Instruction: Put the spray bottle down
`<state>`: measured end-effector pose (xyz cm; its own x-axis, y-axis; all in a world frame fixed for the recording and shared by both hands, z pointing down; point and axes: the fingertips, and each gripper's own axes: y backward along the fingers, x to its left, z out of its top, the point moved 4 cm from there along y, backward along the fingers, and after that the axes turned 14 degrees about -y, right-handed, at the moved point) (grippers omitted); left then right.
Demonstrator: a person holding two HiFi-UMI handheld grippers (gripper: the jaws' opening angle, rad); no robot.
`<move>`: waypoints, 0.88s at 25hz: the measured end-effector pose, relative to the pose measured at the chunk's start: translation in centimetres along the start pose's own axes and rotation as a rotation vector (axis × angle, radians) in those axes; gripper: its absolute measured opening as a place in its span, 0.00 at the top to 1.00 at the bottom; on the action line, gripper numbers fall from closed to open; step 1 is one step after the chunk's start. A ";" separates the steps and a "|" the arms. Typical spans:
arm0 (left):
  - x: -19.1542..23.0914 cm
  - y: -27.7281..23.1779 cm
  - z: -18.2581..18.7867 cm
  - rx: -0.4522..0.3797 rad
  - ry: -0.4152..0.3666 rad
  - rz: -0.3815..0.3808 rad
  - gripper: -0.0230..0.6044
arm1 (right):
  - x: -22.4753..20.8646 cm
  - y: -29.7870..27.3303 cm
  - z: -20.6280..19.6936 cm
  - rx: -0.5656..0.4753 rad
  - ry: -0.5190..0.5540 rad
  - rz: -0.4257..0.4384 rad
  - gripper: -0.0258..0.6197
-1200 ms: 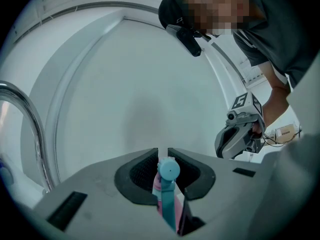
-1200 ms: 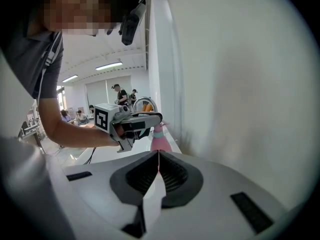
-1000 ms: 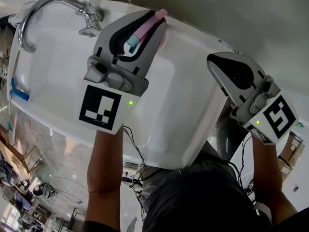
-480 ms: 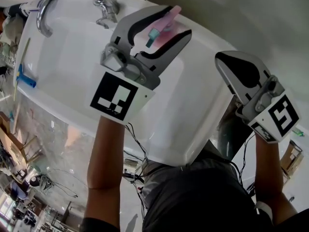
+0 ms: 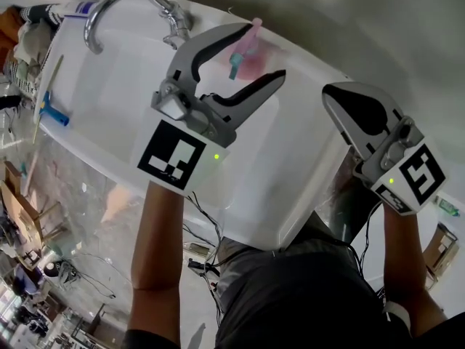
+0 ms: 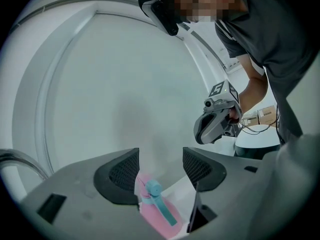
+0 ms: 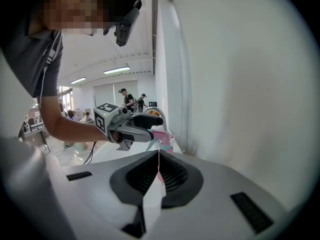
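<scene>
A pink spray bottle [image 5: 253, 65] with a teal trigger stands on the back rim of the white sink [image 5: 116, 86], close to the wall. My left gripper [image 5: 264, 51] straddles it with jaws spread wide and still opening; the pads stand apart from the bottle. In the left gripper view the bottle [image 6: 154, 215] sits low between the left gripper's [image 6: 161, 167] two pads. My right gripper [image 5: 333, 91] hangs to the right over the sink's corner, shut and empty. Its own view shows the right gripper [image 7: 159, 155] with jaws closed, and the left gripper [image 7: 150, 122] around the bottle [image 7: 163, 137] beyond.
A chrome faucet [image 5: 129, 4] arches over the basin at the back left. A blue-handled tool [image 5: 54, 110] lies on the counter left of the sink. The pale wall [image 7: 240, 74] runs right behind the bottle. My own body stands against the sink's near edge.
The left jaws have gone from closed on the bottle to wide open, leaving it standing on the rim. The right gripper stays shut in much the same place.
</scene>
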<state>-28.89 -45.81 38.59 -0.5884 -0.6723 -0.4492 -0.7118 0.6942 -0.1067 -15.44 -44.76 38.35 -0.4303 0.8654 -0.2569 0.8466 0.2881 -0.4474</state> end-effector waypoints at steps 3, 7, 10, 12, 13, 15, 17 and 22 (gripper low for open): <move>-0.2 0.6 0.9 0.019 -0.022 -0.016 0.56 | 0.4 0.3 0.3 -0.009 0.008 0.008 0.95; 0.0 1.9 1.7 0.058 -0.042 -0.004 0.56 | 0.9 1.1 0.9 -0.029 0.015 0.020 0.95; 0.3 3.5 2.6 0.079 0.002 0.049 0.56 | 1.2 1.8 1.3 -0.046 0.023 0.029 0.95; 0.5 4.6 3.6 0.080 0.046 0.100 0.56 | 1.2 2.2 1.6 -0.053 0.029 0.034 0.95; 0.6 5.1 4.1 0.077 0.059 0.121 0.57 | 1.3 2.4 1.7 -0.058 0.032 0.037 0.95; 0.7 6.1 5.2 0.068 0.067 0.153 0.60 | 1.3 2.7 1.8 -0.067 0.037 0.044 0.95; 0.6 6.9 6.4 0.068 0.055 0.172 0.69 | 1.5 3.0 2.0 -0.075 0.041 0.050 0.95; -0.2 8.6 8.8 0.095 0.024 0.217 0.92 | 2.2 3.8 2.9 -0.101 0.068 0.070 0.95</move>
<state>-31.47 -37.47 29.94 -0.7332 -0.5102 -0.4495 -0.5295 0.8432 -0.0934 -14.05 -42.97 33.61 -0.3495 0.9097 -0.2242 0.9027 0.2628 -0.3407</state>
